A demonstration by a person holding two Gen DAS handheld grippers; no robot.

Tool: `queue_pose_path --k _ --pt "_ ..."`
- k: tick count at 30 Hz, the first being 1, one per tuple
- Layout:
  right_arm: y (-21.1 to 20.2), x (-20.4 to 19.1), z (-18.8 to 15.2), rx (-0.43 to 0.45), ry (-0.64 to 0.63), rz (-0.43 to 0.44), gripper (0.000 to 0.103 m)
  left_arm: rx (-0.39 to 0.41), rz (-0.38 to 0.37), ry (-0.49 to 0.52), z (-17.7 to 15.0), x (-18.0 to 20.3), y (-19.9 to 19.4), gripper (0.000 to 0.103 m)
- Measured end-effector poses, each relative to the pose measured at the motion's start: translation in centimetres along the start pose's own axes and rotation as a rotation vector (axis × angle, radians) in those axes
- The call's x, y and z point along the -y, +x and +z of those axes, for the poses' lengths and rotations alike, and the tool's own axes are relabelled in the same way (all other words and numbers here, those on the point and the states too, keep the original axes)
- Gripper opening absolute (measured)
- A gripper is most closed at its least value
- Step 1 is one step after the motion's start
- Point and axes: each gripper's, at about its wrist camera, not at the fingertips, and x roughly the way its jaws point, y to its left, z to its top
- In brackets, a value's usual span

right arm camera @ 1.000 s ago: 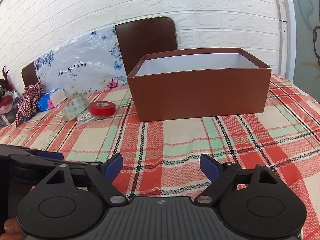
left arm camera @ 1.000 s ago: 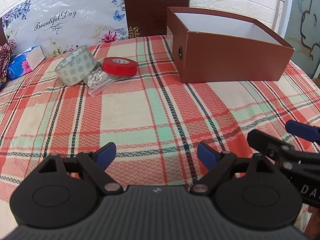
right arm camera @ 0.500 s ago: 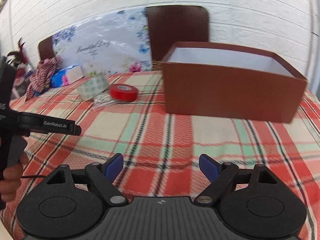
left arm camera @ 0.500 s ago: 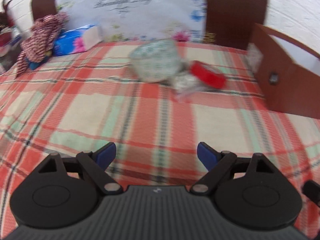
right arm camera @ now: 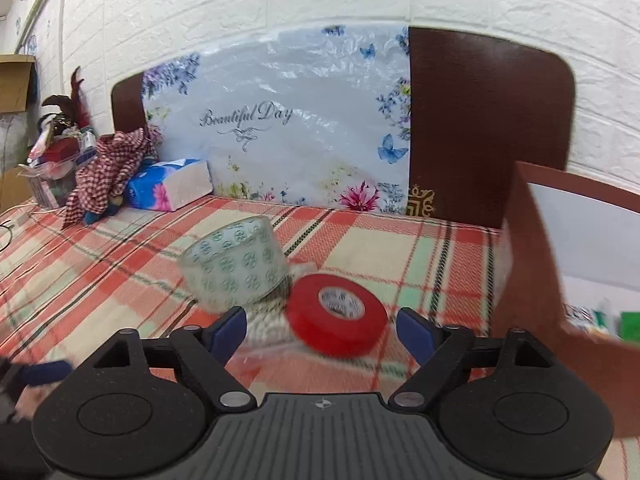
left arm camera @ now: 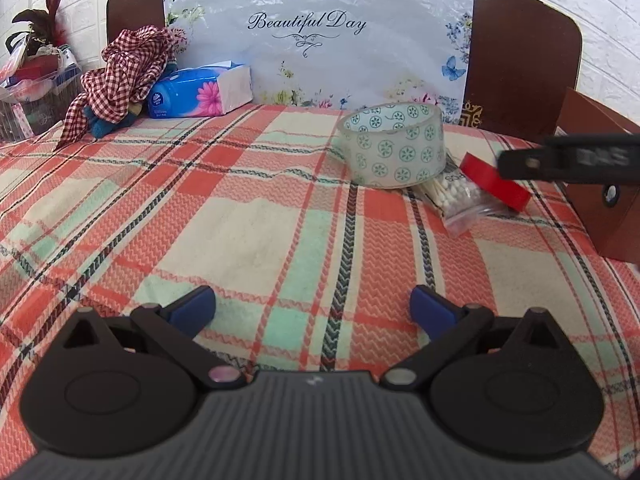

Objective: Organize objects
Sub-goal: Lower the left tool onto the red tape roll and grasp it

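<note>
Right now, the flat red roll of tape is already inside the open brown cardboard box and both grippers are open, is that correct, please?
Not quite: the flat red roll of tape lies on the checked tablecloth beside the open brown cardboard box, as the right wrist view shows. Both the right gripper and left gripper are open.

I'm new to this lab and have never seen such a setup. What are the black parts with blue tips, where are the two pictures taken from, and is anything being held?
A person carries a two-finger tool in each hand, each with a camera looking along its fingers. The left gripper, which has just been opening, and the right gripper are both open and empty. On the plaid tablecloth lie a patterned tape roll, a bag of cotton swabs and a red tape roll, beside a brown box. The right fingers frame the red roll without touching it.
</note>
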Motion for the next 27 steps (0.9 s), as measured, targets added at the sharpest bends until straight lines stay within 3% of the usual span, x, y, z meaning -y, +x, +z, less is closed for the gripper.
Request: queue_pose_path --k 4,6,8,10,16,20,24,25,27 --pt "3.7 1.2 0.6 -0.054 0.046 -0.007 0.085 0.004 -0.006 0.003 -0.1 0.1 0.1 0.103" --pt "5.3 2.4 0.6 -0.114 0.109 0.051 0.073 0.005 -0.012 0.003 0.0 0.1 0.1 0.103" --pt "5.2 3.4 0.3 -0.119 0.176 0.098 0.073 0.006 -0.013 0.001 0.0 0.1 0.1 0.103" --pt "4.2 3.1 -0.1 -0.117 0.165 0.093 0.073 0.006 -0.014 0.001 0.1 0.1 0.2 0.103" --pt "-2.4 2.3 -4.7 -0.116 0.037 0.099 0.073 0.006 -0.013 0.002 0.1 0.2 0.1 0.103" --pt "-9.2 1.8 -9.2 -0.108 -0.108 -0.002 0.073 0.004 -0.01 0.008 0.2 0.3 0.1 0.103" --pt "-14.1 2.6 -12.1 -0.108 -0.149 -0.09 0.074 -0.02 0.014 0.062 0.5 1.4 -0.1 0.101" --pt "-14.9 2.9 -12.5 -0.104 -0.147 -0.106 0.076 -0.034 -0.005 0.071 0.6 2.0 -0.5 0.092" --pt "-15.8 3.4 -13.2 -0.101 -0.134 -0.123 0.081 -0.077 -0.14 0.071 1.1 3.8 -2.2 0.084"
